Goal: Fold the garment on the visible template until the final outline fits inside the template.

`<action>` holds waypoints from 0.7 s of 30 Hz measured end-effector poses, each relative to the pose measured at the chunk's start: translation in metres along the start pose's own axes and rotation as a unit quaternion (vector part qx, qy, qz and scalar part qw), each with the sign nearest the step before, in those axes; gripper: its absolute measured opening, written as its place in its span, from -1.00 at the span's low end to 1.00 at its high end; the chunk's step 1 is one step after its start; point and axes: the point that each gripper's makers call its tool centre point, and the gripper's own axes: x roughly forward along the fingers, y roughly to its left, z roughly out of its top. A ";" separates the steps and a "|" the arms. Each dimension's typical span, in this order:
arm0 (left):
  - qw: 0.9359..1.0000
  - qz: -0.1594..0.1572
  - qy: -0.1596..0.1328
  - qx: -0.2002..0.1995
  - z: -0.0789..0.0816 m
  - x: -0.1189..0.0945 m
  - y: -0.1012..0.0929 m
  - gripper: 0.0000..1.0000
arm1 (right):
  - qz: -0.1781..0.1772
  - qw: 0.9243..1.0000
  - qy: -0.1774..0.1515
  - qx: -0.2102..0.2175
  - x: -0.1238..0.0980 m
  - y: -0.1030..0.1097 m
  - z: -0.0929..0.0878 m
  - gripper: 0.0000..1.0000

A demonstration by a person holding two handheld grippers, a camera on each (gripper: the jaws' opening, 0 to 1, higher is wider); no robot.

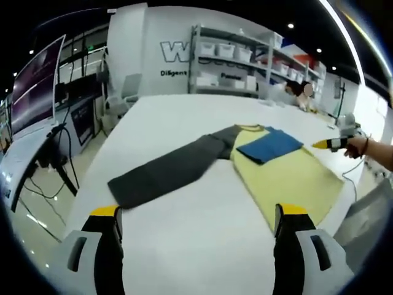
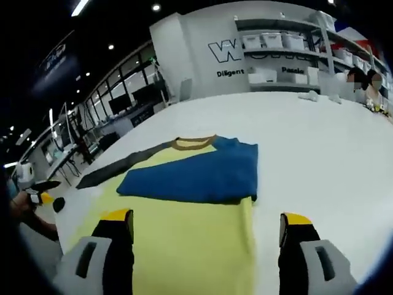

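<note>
The shirt (image 1: 288, 175) lay flat on the white bench (image 1: 184, 246), blue sleeve (image 2: 196, 175) folded across the chest. The grey sleeve (image 1: 166, 172) stretched toward the left tongs (image 1: 196, 224) (the nearer pair). Both left and right tongs (image 2: 206, 230) hung spread, empty.

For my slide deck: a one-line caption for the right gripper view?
Open right gripper hovers over a yellow shirt, its blue sleeve folded across the chest.
</note>
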 end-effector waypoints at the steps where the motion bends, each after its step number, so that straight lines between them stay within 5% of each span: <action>1: 1.000 0.000 0.000 0.000 0.000 0.000 0.000 0.97 | 0.002 1.000 0.001 -0.002 -0.003 0.003 0.000 0.99; 12: 0.999 0.019 0.007 -0.024 -0.001 0.003 0.015 0.92 | 0.028 0.999 -0.038 -0.027 -0.045 0.033 0.011 0.99; 21: 0.998 0.051 0.007 -0.041 -0.001 0.010 0.036 0.89 | 0.036 0.998 -0.033 -0.045 -0.070 0.044 0.003 0.99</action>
